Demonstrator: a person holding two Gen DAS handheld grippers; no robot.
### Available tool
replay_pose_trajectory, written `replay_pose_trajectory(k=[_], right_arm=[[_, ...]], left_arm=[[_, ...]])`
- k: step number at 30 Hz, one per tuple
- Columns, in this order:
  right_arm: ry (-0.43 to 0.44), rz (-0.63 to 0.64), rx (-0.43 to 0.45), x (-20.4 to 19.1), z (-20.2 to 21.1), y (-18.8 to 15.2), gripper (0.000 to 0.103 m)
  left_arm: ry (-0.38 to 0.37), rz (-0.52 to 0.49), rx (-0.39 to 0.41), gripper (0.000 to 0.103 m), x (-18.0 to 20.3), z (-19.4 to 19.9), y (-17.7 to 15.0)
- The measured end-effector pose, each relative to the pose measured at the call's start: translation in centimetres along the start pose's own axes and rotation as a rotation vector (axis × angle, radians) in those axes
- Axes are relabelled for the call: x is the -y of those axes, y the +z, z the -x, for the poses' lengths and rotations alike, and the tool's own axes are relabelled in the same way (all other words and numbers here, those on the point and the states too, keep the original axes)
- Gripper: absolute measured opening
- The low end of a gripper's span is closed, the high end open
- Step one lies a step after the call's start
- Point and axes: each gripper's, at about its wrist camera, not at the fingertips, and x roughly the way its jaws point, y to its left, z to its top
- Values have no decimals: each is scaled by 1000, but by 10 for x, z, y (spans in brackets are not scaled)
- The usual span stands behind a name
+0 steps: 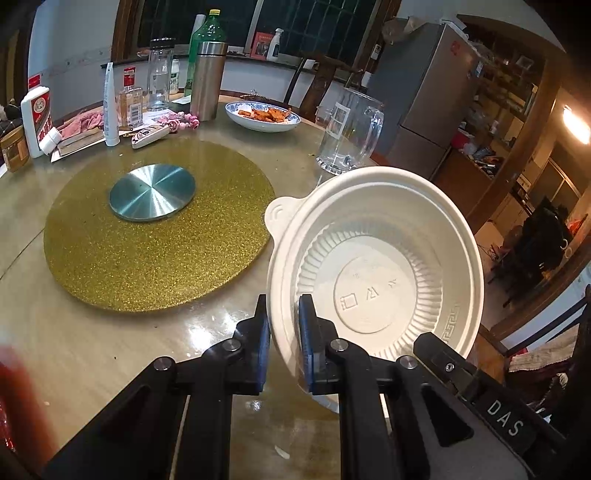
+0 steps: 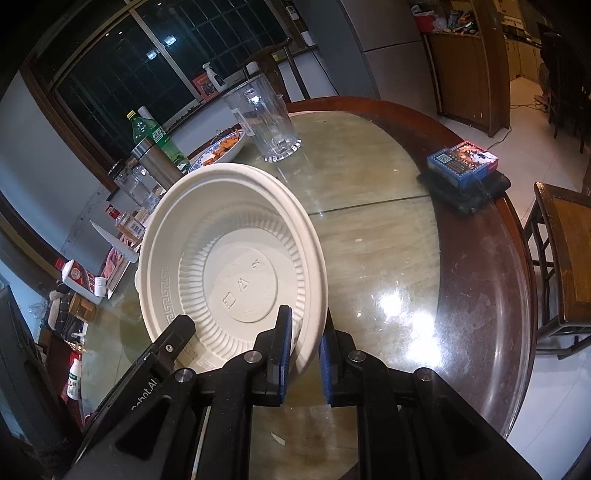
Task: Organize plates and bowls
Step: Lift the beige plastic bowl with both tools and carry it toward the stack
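A cream-white disposable bowl point(image 1: 373, 258) is held tilted above the round table, its inside facing both cameras. My left gripper point(image 1: 283, 332) is shut on its rim at the left side. The same bowl shows in the right wrist view point(image 2: 229, 258), where my right gripper point(image 2: 305, 350) is shut on its rim at the right side. The other gripper's black body pokes in behind the bowl in each view. A blue-patterned plate of fried food point(image 1: 263, 116) sits at the far side of the table, also visible in the right wrist view point(image 2: 218, 149).
A gold glitter turntable mat point(image 1: 155, 229) with a metal disc point(image 1: 152, 192) lies mid-table. A glass jug point(image 1: 349, 133), steel flask point(image 1: 208, 79), green bottle point(image 1: 207, 33) and several bottles stand at the back. A card box point(image 2: 461, 162) lies near the table's right edge; a wooden chair point(image 2: 565, 258) stands beside it.
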Motion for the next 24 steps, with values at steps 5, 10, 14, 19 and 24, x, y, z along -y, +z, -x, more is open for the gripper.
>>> replay_pose_trajectory(k=[5,10,14,19,24], right_arm=[[4,-3,-4,-1,-2,0,16],[4,-1,-7,-2,-2,0,17],[3,0,-3,-3,0,0,17],[4,1,-2,-3,1,0,17],[5,2,-3,-3,2,0,17]], left_arm=[[3,-1,3,12,1,0,1],[5,0,3,12,1,1,1],[2,-2,6,12,1,2,1],[-1,-5,11,12,2,3,1],[-3,-6,13,12,2,4,1]])
